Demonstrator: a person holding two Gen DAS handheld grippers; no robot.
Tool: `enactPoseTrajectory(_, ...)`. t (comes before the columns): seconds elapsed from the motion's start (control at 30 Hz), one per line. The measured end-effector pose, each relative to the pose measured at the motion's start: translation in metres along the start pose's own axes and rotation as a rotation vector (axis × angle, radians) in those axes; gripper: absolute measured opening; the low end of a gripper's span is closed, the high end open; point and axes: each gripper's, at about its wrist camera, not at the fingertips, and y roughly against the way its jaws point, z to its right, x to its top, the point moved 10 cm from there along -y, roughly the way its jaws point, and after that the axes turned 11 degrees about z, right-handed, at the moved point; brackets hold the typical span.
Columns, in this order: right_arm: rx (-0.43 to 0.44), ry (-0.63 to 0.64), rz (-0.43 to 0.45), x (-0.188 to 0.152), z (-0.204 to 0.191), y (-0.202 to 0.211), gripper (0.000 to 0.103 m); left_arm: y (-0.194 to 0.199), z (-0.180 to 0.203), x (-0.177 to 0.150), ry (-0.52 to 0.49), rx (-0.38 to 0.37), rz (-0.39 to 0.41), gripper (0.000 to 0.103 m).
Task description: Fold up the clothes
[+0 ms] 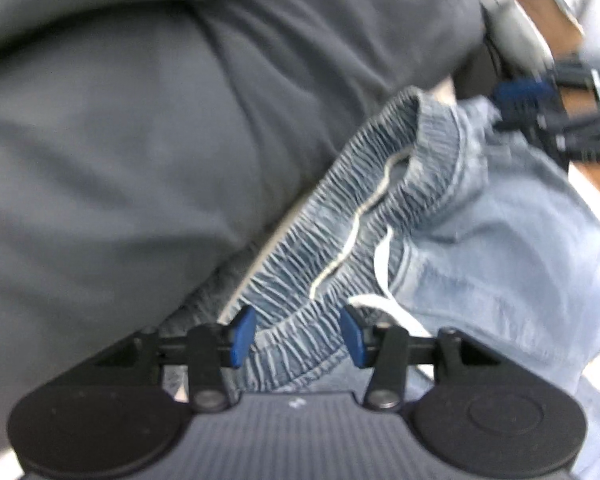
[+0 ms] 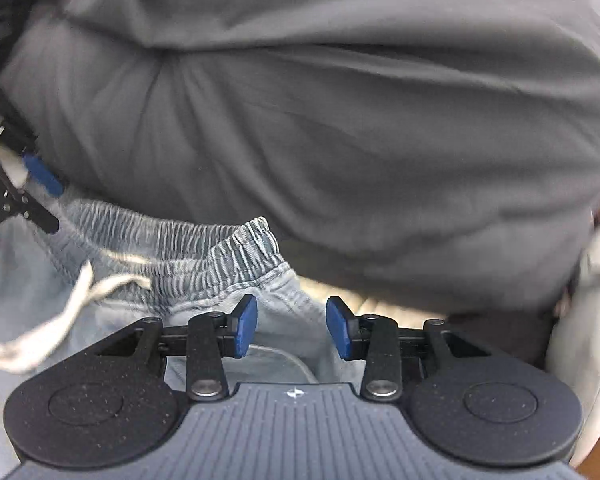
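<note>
Garment: light-blue denim trousers [image 1: 500, 240] with a gathered elastic waistband [image 1: 340, 216] and a white drawstring [image 1: 384, 280], lying bunched against the grey-clad torso of the person [image 1: 160, 140].
Handling: judged soft and limp, moderate in weight for cloth; it should sag and drape when lifted, not slip much, and nothing on it looks fragile.
Best hold: the waistband, judged the thickest and firmest part; one pinch near each end should let the legs hang straight.
Hazard: the drawstring trails loose and could catch in a pinch or snag on a finger.
Left gripper [image 1: 298, 336]: jaws spread, a stretch of waistband lying between the blue pads [image 1: 244, 336] with no pressing visible; the rest of the band runs away ahead and to the right of it.
Right gripper [image 2: 292, 330]: jaws spread, pale denim just below the waistband corner lying between and under the pads, not pinched as far as the view shows.
Position, right view: waistband corner just ahead of the right gripper's fingertips, drawstring off to its left, the other gripper visible at the far left edge beside the band.
Surface beneath: mostly hidden; cannot tell what the trousers rest on.
Fold status: judged not yet begun; the cloth is crumpled, no clean crease visible.
</note>
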Motion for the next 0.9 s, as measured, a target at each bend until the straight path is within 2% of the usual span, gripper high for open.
enactPoseTrajectory(0.33, 0.130, 0.149, -0.139, -0.002, 0.000, -0.028, 0.046, -0.018, 0.012, -0.012, -0.048, -0.076, -0.083, 0.048)
enactPoseTrajectory(0.4, 0.156, 0.142, -0.161, -0.003, -0.002, -0.032, 0.039, -0.020, 0.011, -0.015, -0.048, -0.080, -0.102, 0.045)
enactPoseTrajectory(0.47, 0.175, 0.139, -0.184, -0.005, -0.005, -0.033, 0.024, -0.026, 0.006, -0.018, -0.038, -0.061, -0.140, 0.035)
enactPoseTrajectory(0.5, 0.177, 0.142, -0.195, -0.006, -0.005, -0.032, 0.023, -0.029, 0.002, -0.019, -0.026, -0.047, -0.159, 0.024)
enactPoseTrajectory(0.53, 0.179, 0.144, -0.206, -0.006, -0.005, -0.032, 0.018, -0.029, 0.001, -0.018, -0.020, -0.046, -0.166, 0.022)
enactPoseTrajectory(0.57, 0.171, 0.150, -0.213, -0.005, -0.004, -0.032, 0.013, -0.029, 0.001, -0.017, -0.017, -0.050, -0.168, 0.018)
enactPoseTrajectory(0.6, 0.162, 0.156, -0.219, -0.005, -0.003, -0.032, 0.012, -0.029, 0.000, -0.016, -0.013, -0.055, -0.171, 0.003)
enactPoseTrajectory(0.63, 0.145, 0.158, -0.219, -0.004, 0.000, -0.032, 0.011, -0.027, 0.002, -0.016, -0.006, -0.073, -0.171, 0.000)
enactPoseTrajectory(0.73, 0.096, 0.153, -0.217, 0.000, 0.010, -0.030, 0.011, -0.019, 0.011, -0.018, -0.033, -0.116, -0.167, 0.000)
enactPoseTrajectory(0.8, 0.071, 0.147, -0.211, 0.000, 0.014, -0.030, 0.011, -0.015, 0.013, -0.019, -0.064, -0.107, -0.152, 0.000)
enactPoseTrajectory(0.9, 0.029, 0.148, -0.209, -0.002, 0.021, -0.033, 0.010, -0.009, 0.009, -0.009, -0.042, -0.075, -0.072, 0.001)
